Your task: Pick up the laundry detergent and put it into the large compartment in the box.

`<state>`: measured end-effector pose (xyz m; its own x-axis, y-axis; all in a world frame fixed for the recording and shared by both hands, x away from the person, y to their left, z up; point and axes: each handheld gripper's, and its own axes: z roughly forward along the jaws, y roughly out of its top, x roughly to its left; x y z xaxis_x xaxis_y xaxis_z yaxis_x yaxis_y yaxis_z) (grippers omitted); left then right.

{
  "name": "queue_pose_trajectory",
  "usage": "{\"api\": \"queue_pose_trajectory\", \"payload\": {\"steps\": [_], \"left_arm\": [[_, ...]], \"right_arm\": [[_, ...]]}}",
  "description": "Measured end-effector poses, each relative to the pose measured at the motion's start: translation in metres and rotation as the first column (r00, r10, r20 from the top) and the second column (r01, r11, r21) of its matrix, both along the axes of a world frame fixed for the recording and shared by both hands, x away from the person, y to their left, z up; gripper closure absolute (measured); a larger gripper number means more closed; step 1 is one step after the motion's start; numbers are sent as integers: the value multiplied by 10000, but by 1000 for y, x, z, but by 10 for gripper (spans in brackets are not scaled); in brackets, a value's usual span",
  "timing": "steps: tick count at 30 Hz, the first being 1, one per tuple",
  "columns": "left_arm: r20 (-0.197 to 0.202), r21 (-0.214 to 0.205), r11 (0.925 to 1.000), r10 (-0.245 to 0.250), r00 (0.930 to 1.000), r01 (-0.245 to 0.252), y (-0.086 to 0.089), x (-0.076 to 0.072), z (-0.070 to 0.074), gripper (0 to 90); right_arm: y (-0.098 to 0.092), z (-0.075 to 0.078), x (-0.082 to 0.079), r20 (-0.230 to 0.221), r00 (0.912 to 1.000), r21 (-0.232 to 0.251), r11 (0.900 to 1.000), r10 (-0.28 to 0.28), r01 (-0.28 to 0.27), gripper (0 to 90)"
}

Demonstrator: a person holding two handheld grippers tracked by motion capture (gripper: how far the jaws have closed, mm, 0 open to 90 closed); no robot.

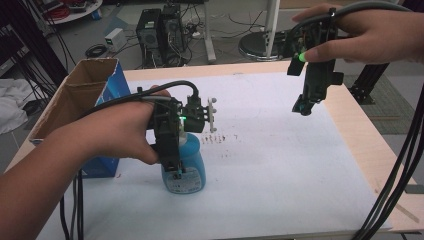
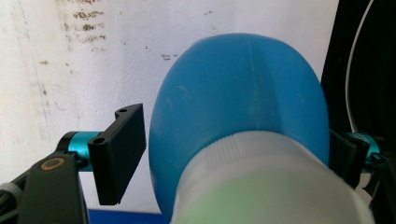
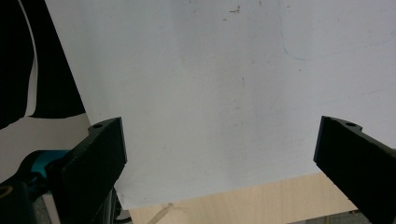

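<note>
The left gripper (image 1: pixel 175 167) straddles the blue bottle (image 2: pixel 238 107) from above with its jaws not yet pressing it (a sliver of gap shows), so lifting now could tip it, while the right gripper (image 1: pixel 303 107) hangs spread and empty.

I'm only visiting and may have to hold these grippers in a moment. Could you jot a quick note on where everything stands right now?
Left gripper: comes down over the blue bottle, jaws on either side of its body; one jaw has a thin gap, contact on the other is unclear, so the grip isn't firm.
Right gripper: held up in the air over the white sheet, jaws wide open, nothing between them.
Bottle stands upright beside the open cardboard box.
Done: bottle straddled.
Left: probably close fully, then lift.
</note>
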<state>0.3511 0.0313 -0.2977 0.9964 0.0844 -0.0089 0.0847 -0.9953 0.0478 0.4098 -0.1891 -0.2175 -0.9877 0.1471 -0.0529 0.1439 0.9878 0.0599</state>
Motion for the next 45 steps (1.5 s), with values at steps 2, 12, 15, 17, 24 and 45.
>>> {"api": "queue_pose_trajectory", "payload": {"steps": [2, 12, 15, 17, 24, 45], "left_arm": [[14, 15, 10000, 25, 10000, -25, 0, 0, 0, 205], [-12, 141, 9999, -9, 10000, 9, -1, -2, -1, 236], [-49, 139, 9999, -6, 10000, 7, -2, -3, -1, 252], [-24, 164, 9999, 10, 10000, -10, -2, -3, -1, 256], [30, 124, 9999, 9, 10000, -9, -3, -3, 0, 302], [217, 15, 9985, 541, 9983, -541, -1, 1, 4, 389]], "right_arm": [[0, 0, 0, -2, 10000, -10, 10000, -7, 7, 15], [0, -1, 1, -39, 10000, -5, 10000, -36, 36, 15], [0, -1, 0, -34, 10000, 9, 10000, -66, 66, 15], [0, 0, 0, -20, 10000, 7, 10000, -62, 62, 15], [-2, -2, 0, -79, 9999, 50, 9999, -127, 127, 15], [-1, -6, -1, -122, 9999, 117, 9999, -120, 121, 15]]}}
